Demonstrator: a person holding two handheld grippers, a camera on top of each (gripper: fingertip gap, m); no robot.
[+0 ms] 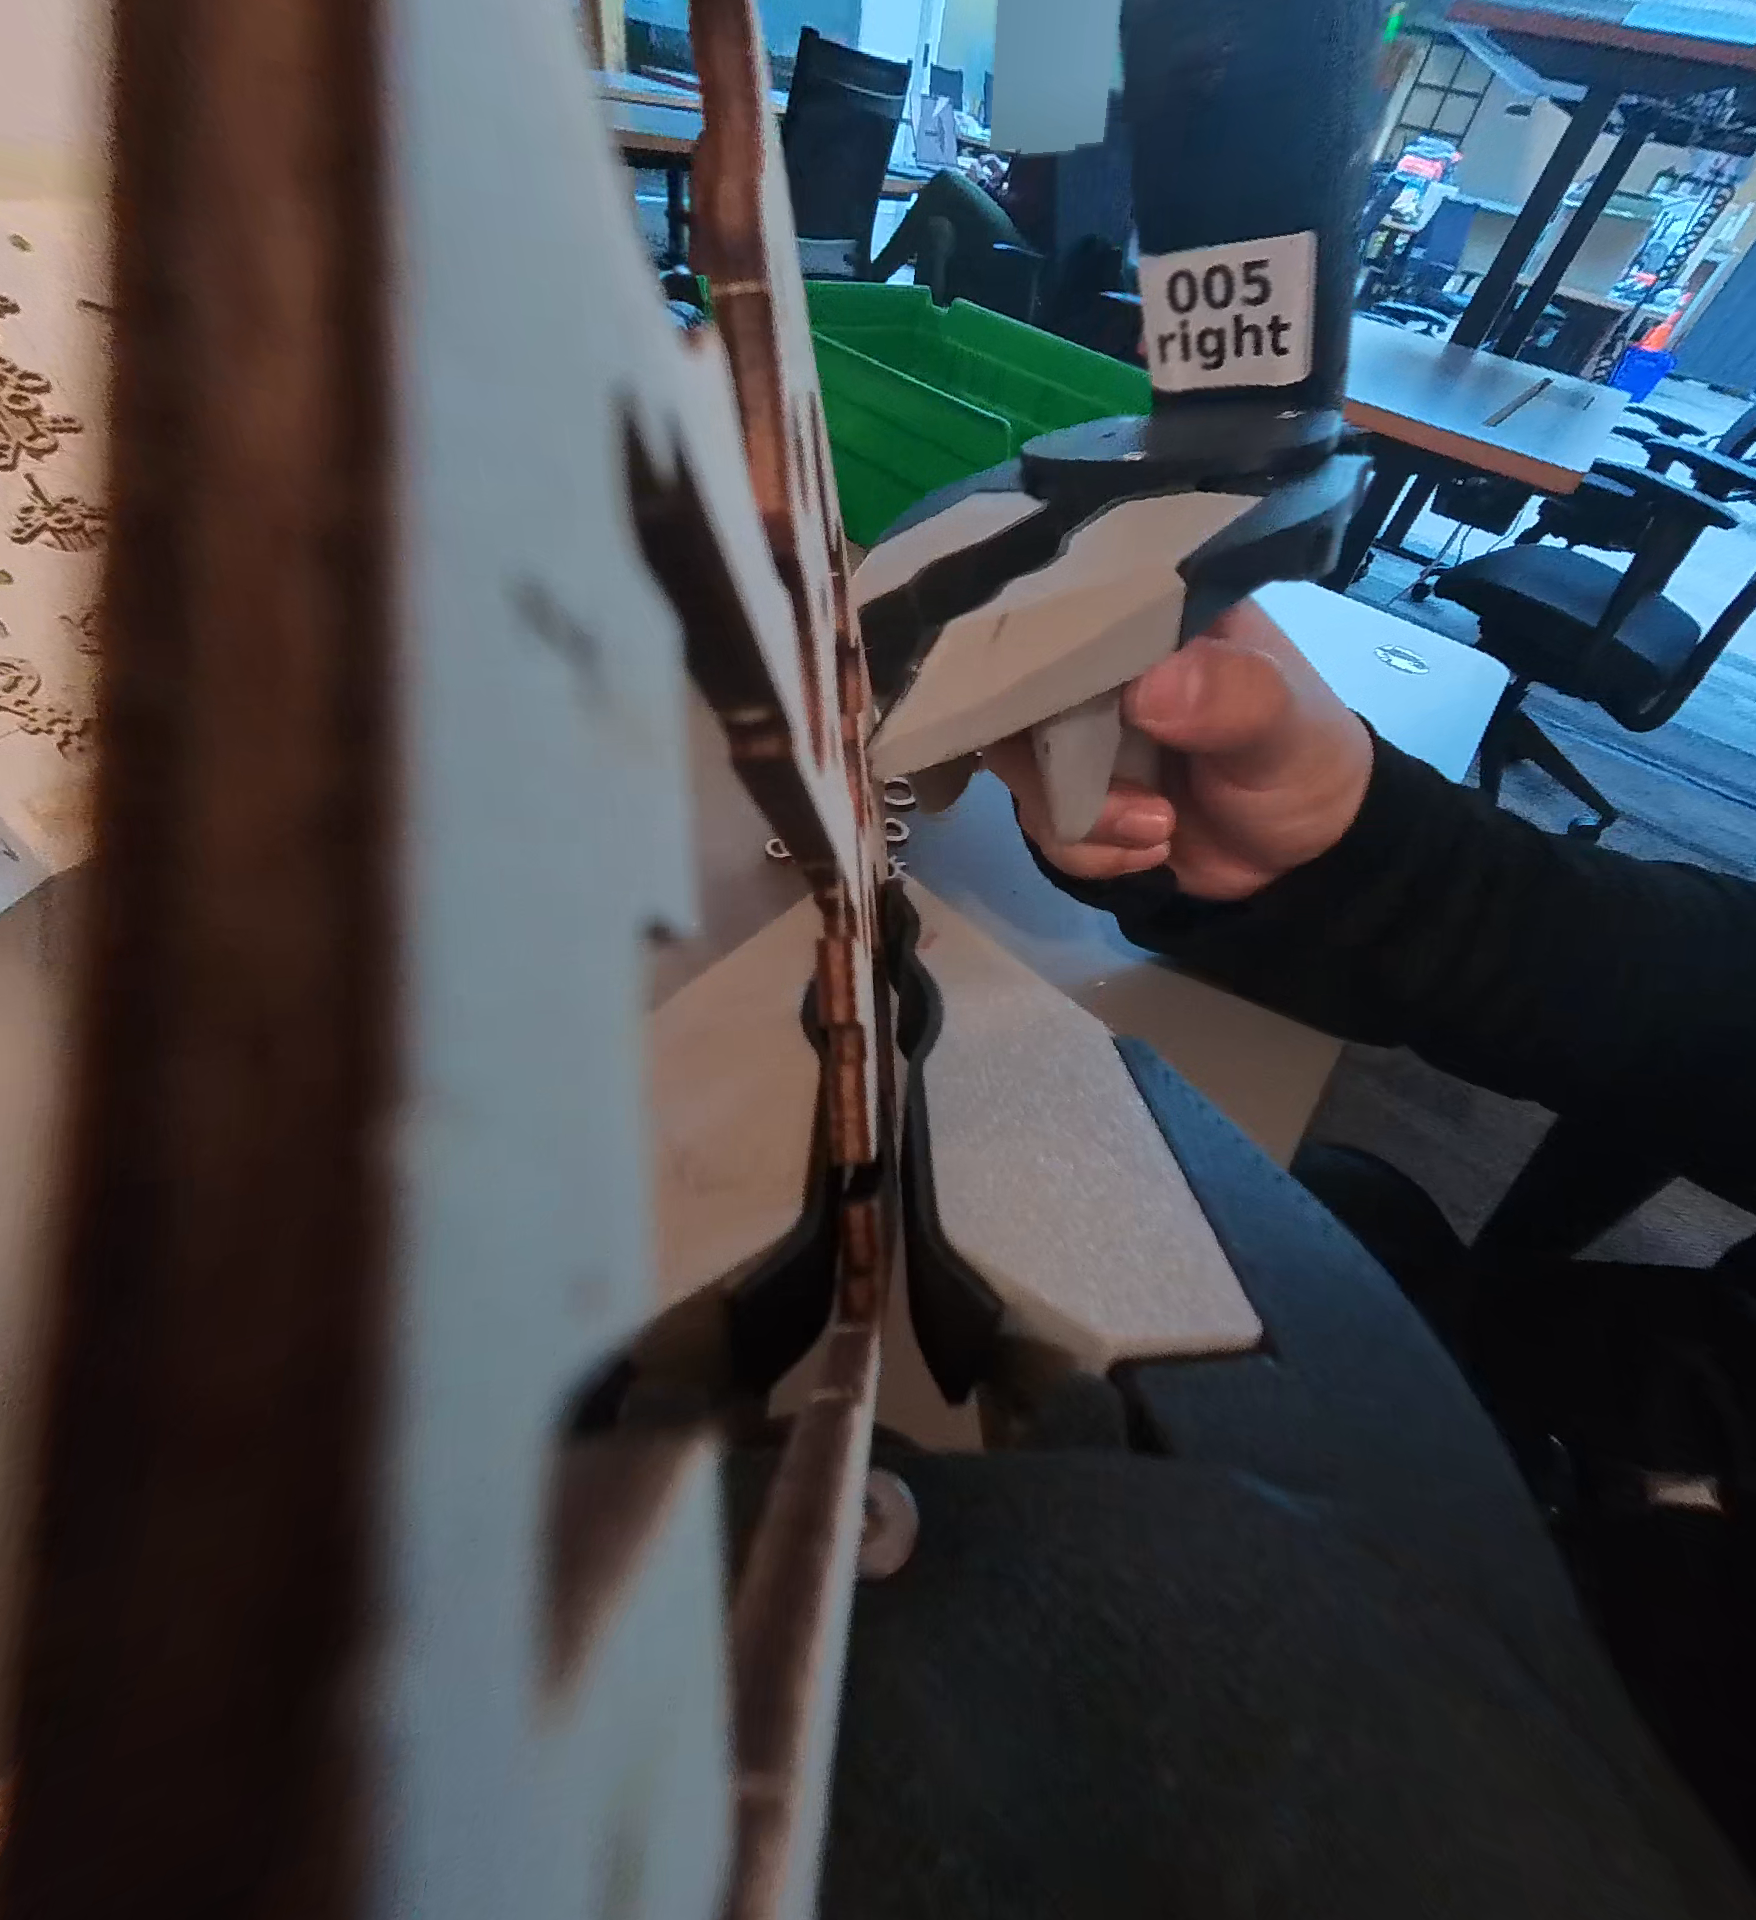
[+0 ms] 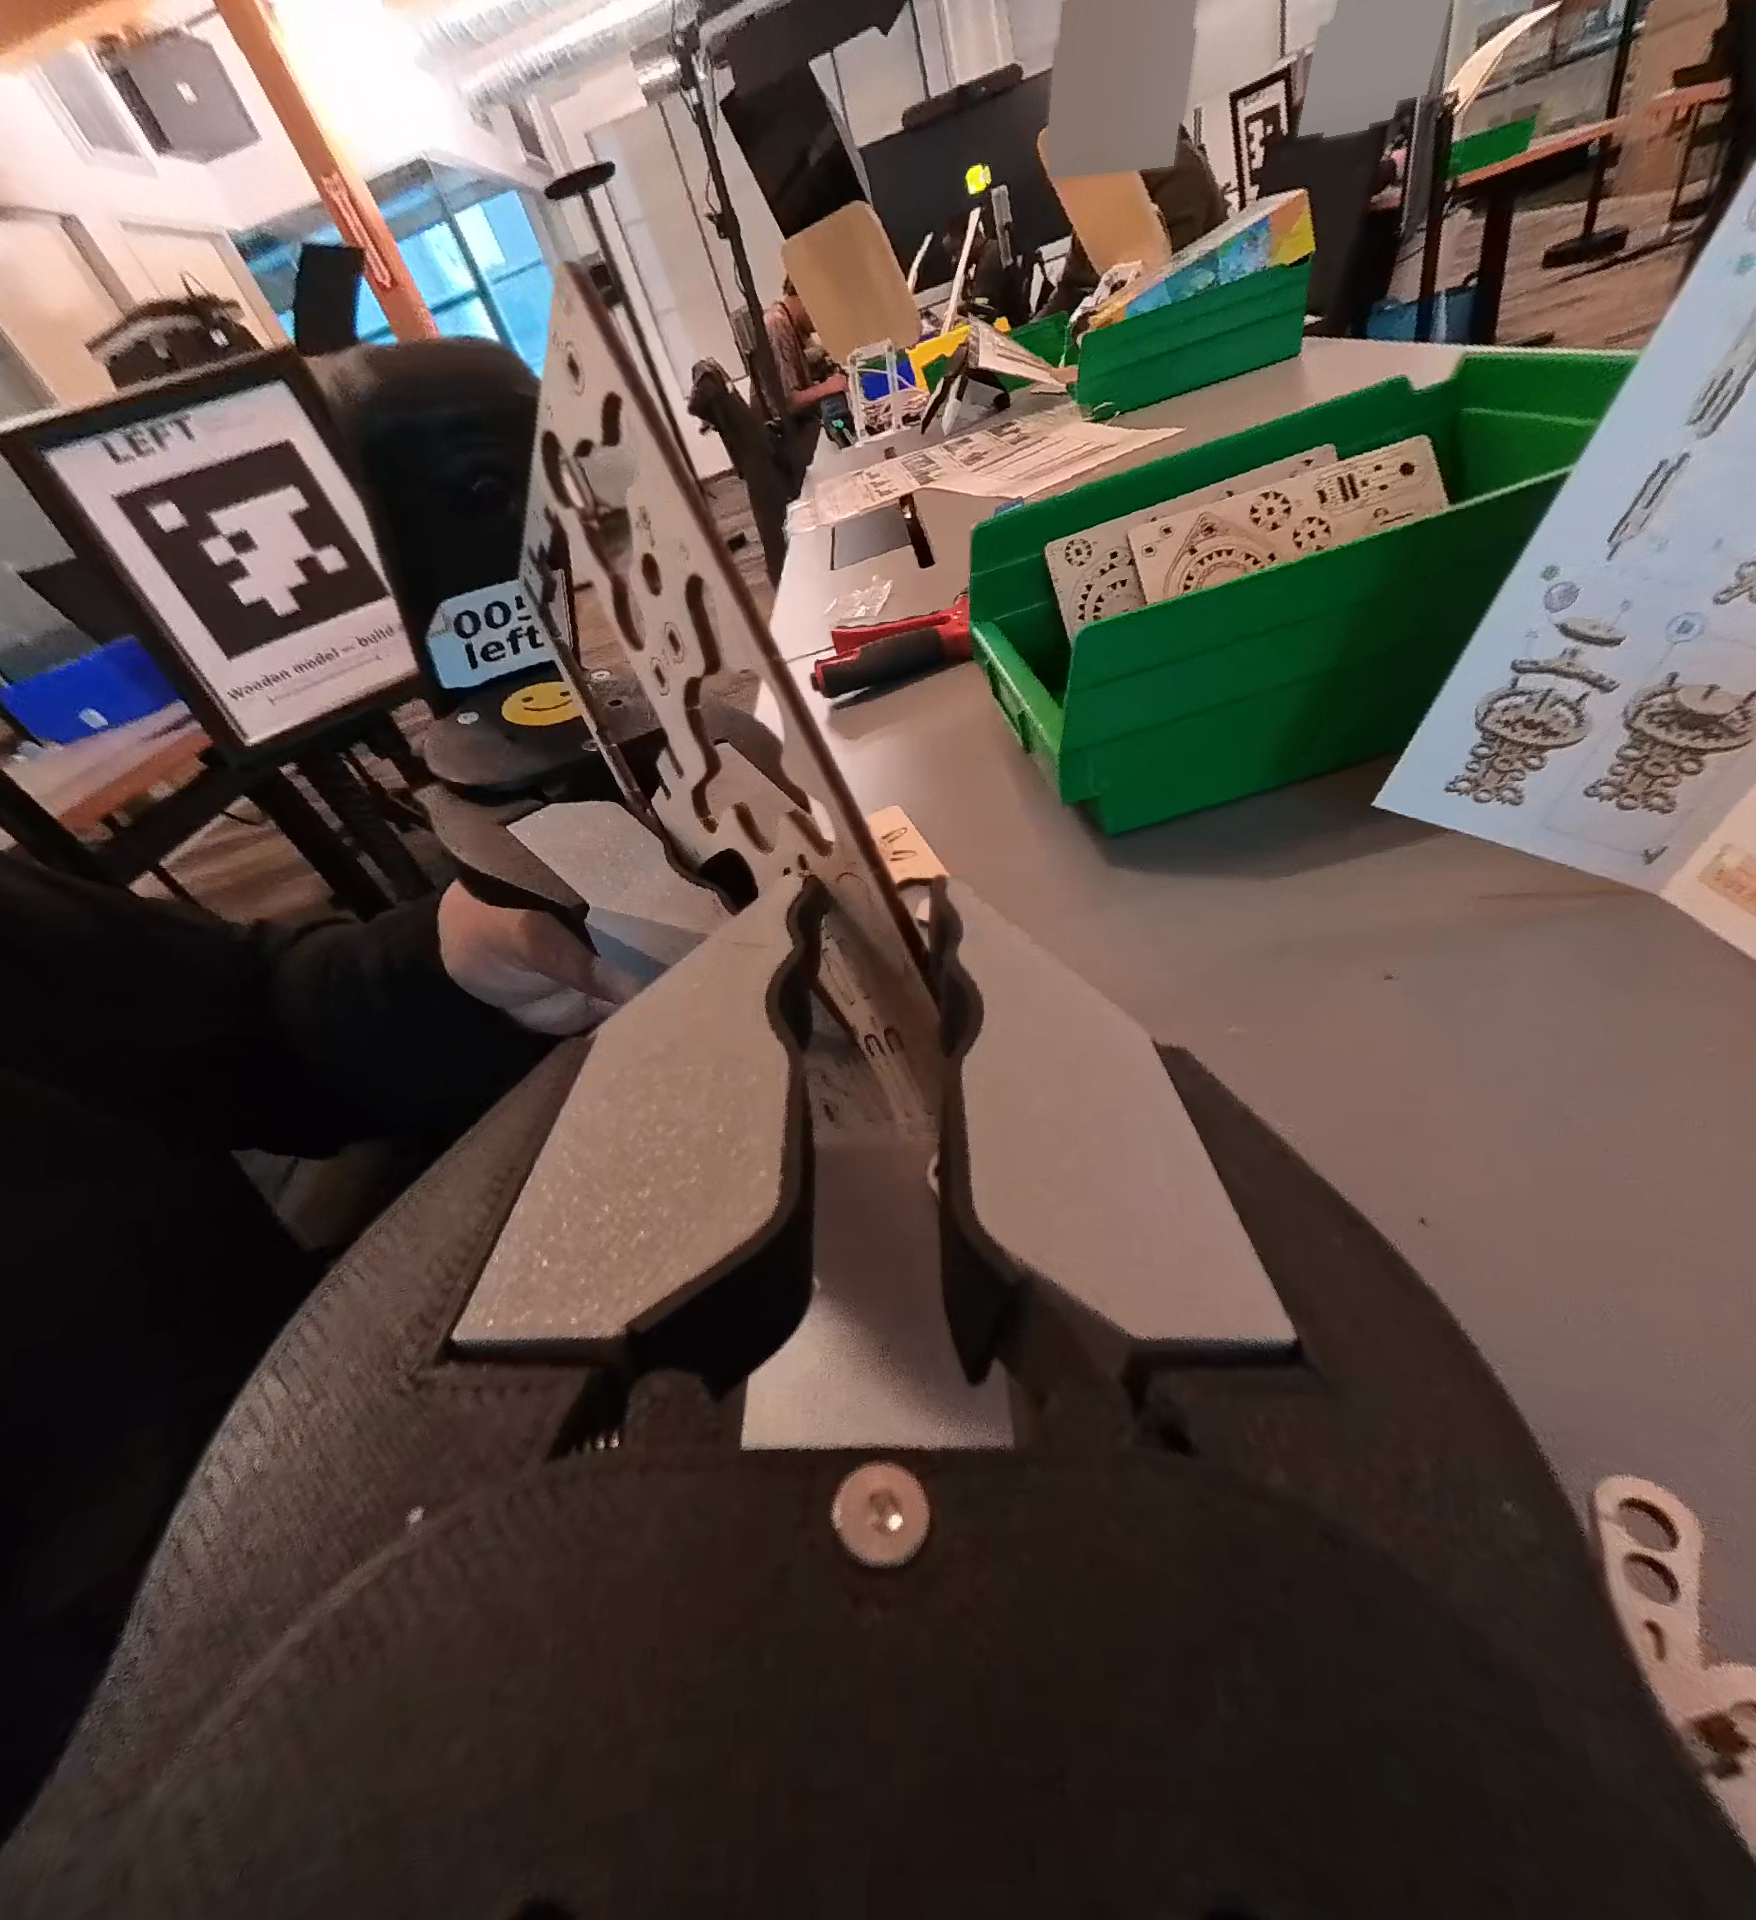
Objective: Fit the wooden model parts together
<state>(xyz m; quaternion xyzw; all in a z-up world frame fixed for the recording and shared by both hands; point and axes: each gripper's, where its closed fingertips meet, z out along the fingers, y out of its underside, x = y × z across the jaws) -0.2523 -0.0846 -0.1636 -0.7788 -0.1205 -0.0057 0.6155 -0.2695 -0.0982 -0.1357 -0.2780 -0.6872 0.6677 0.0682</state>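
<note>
A thin laser-cut wooden sheet (image 2: 645, 582) with many cut-outs stands upright on edge above the grey table (image 2: 1373, 1039). In the left wrist view it is edge-on and close, filling the left half (image 1: 541, 935). My left gripper (image 1: 869, 935) is shut on the sheet's lower part; it also shows in the right wrist view (image 2: 666, 842), behind the sheet. My right gripper (image 2: 874, 914) is closed on the sheet's near bottom corner, with the sheet against its right finger. In the left wrist view the right gripper (image 1: 879, 675) meets the sheet from the right, held by a hand.
A green bin (image 2: 1269, 675) holding more wooden sheets (image 2: 1248, 530) stands at the back right, also seen in the left wrist view (image 1: 957, 384). An instruction sheet (image 2: 1632, 623) stands at the right. A red-handled tool (image 2: 895, 644) and a loose wooden part (image 2: 1705, 1683) lie on the table. Left and right tips are no more than a few centimetres apart.
</note>
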